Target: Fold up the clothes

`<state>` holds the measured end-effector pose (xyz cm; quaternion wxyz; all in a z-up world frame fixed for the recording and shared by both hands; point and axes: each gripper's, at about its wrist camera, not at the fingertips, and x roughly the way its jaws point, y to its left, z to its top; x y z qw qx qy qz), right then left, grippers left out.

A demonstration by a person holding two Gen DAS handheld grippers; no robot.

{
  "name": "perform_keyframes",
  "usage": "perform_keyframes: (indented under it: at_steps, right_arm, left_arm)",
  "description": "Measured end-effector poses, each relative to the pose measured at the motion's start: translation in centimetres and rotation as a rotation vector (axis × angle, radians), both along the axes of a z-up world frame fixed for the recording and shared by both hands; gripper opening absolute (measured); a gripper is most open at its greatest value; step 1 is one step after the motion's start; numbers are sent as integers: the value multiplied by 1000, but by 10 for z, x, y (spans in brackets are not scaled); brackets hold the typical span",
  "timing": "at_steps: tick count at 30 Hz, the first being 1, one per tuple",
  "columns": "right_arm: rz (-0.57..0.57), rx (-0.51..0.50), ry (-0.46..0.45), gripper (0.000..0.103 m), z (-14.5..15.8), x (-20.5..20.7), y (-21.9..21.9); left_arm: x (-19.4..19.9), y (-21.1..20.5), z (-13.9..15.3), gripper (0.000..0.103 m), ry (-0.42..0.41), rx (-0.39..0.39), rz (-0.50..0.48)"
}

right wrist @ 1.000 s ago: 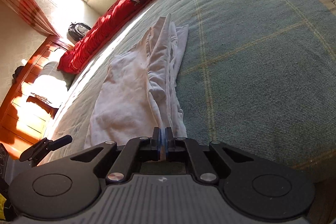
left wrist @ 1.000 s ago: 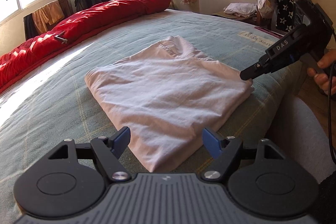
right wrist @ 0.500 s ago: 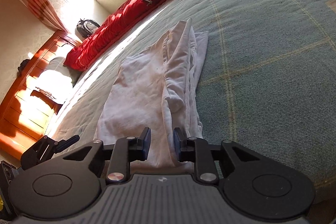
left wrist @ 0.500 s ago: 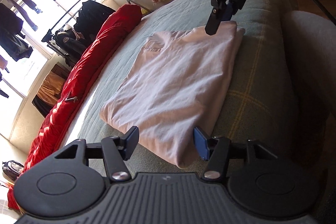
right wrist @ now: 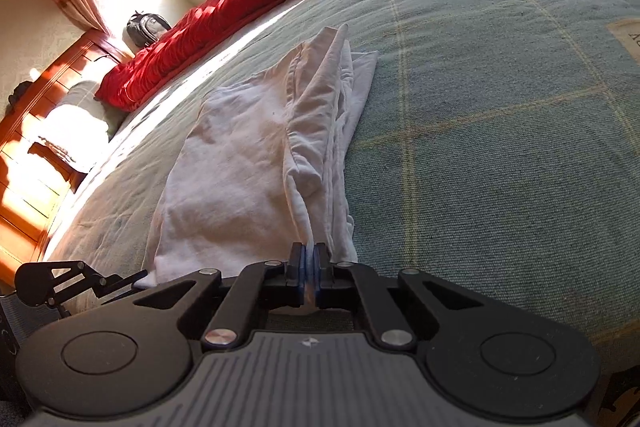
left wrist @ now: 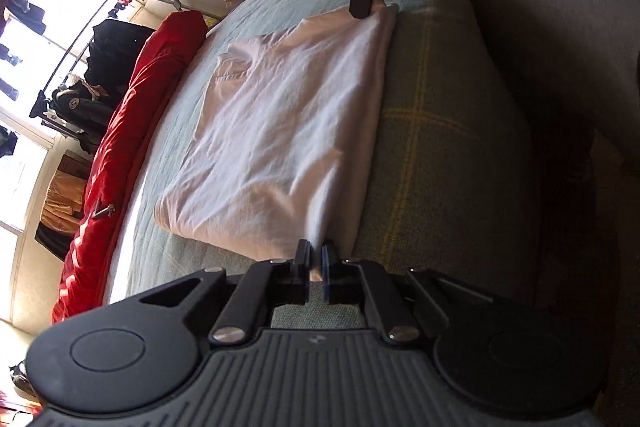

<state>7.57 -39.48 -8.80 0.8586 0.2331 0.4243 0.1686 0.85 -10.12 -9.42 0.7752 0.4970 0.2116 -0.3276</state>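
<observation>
Your work surface: a bed (left wrist: 432,115) under a grey-green plaid blanket (right wrist: 500,131). On it, at your 12 o'clock, lies a partly folded white T-shirt (left wrist: 280,131). At your 10 o'clock, along the far edge, lies a long red quilted duvet (right wrist: 224,11).

A pale pinkish-white garment (left wrist: 280,131) is lying on a bed (right wrist: 500,115) whose grey-green cover is showing thin yellow check lines. At ten o'clock from it, a bright red quilt (left wrist: 132,123) is glowing in sunlight. Both black grippers are showing blue pads (right wrist: 310,267).
</observation>
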Motion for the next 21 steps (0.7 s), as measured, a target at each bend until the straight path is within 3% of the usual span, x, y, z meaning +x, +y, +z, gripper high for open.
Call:
perform_keyframes:
  at_steps: [1,2,4,7,10,11,16,18,20,21]
  right_arm:
    - [1,-3,-11,7,4,-1,-1]
    - [1,-8,-26,9,10,-1,-2]
    - [-8,-14,-80,16,26,4,-3]
    - [-13,-29,-155,20,45,18,0]
    - [14,-63,-198,20,49,48,15]
    - [23,-75,-213,20,51,58,20]
    - [48,-179,-196,20,29,97,39]
    - [29,-239,-173,18,13,102,36]
    - [2,-239,-166,9,4,96,24]
    - [-26,-259,-161,12,5,92,19]
  left_arm:
    - [1,4,6,6,35,-29,10]
    - [3,8,14,15,83,-62,19]
    - [10,15,29,15,158,-137,37]
    - [29,16,45,16,181,-254,90]
    - [49,15,59,38,196,-368,143]
    - [56,11,59,45,187,-394,161]
    - [99,-2,42,47,242,-475,253]
    - [116,-5,32,52,282,-501,301]
    - [123,2,22,60,320,-527,361]
    - [124,5,21,60,332,-551,373]
